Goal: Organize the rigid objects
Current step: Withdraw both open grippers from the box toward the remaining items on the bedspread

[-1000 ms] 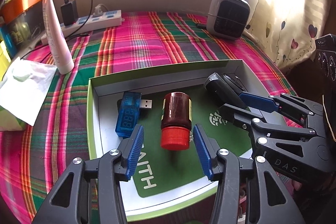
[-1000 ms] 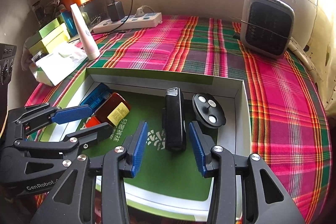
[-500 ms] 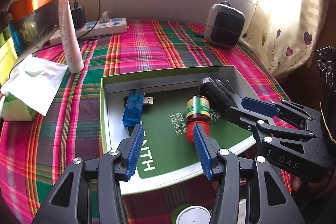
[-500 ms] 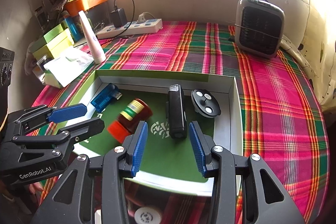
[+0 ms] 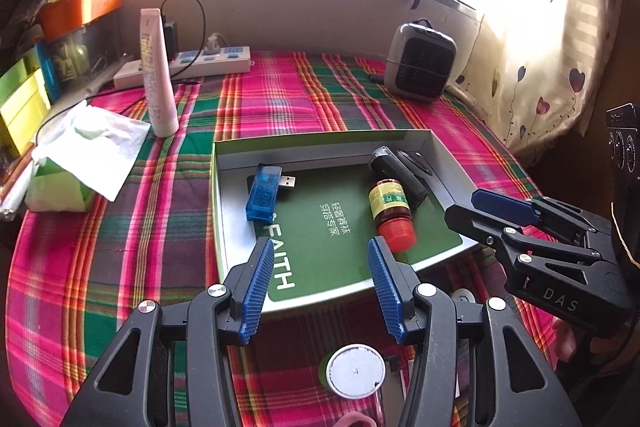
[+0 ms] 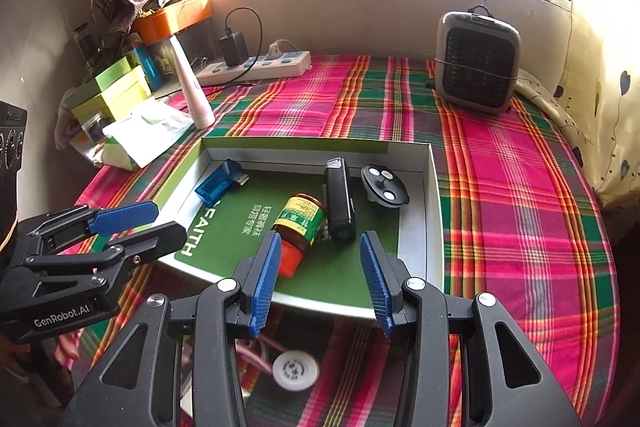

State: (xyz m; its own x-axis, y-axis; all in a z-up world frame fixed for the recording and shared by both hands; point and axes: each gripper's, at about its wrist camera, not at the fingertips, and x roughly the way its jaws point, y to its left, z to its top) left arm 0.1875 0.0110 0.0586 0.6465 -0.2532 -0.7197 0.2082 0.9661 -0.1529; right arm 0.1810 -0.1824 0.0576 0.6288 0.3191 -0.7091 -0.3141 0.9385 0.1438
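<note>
I am looking down over the plaid-covered table [image 5: 120,267], where the shallow white box [image 5: 320,141] is sitting with its green printed card [image 5: 332,227] lining the floor. Both tools are hovering at its near edge. My left gripper [image 5: 320,285] is standing wide with nothing between its blue pads; my right gripper [image 6: 318,277] is spread too, holding nothing. Inside the box, the black rectangular device [image 6: 339,203] is lying beside the round black disc [image 6: 384,185] at the right end. The red-capped bottle [image 6: 300,223] is lying on its side, touching the black device. The blue USB tester [image 5: 264,191] is resting apart, near the left wall.
</note>
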